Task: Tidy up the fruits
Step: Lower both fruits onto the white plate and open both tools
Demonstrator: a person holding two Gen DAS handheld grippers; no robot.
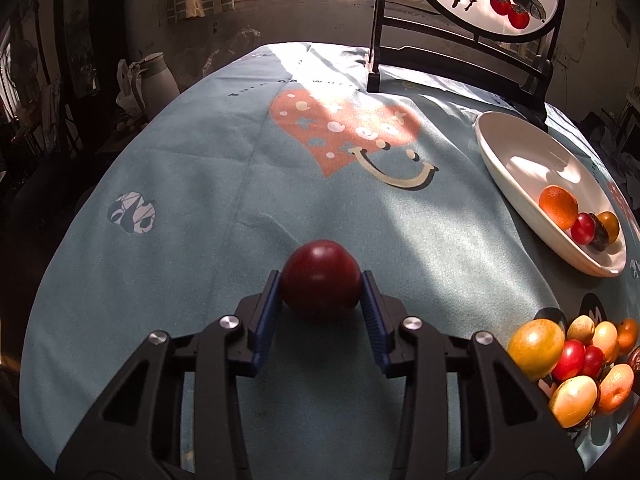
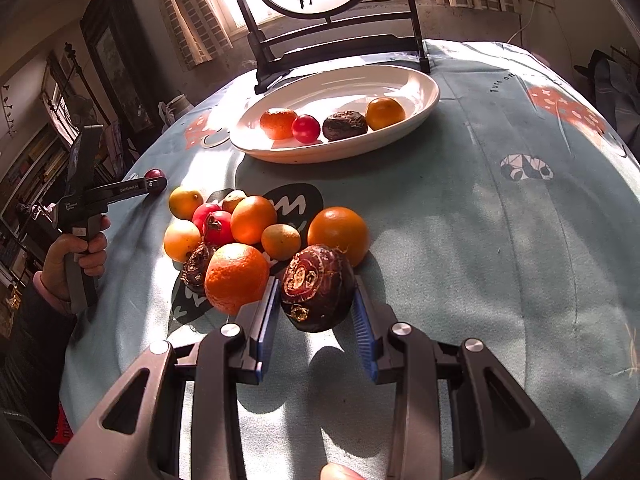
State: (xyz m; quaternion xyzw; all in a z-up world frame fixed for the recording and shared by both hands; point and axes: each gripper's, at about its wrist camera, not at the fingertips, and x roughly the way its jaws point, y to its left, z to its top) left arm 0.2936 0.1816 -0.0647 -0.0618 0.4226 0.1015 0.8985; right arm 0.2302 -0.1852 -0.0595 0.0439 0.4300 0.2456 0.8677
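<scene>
While the left gripper closes its blue pads on a dark red plum resting on the blue tablecloth, away from the fruit pile, the right gripper clamps a dark brown water chestnut at the pile's edge, seemingly raised off the cloth. The plum looks smooth, light and bruisable — best held gently across its widest part. The chestnut seems firm — easier to hold. Four fruits already sit in the white oval dish.
</scene>
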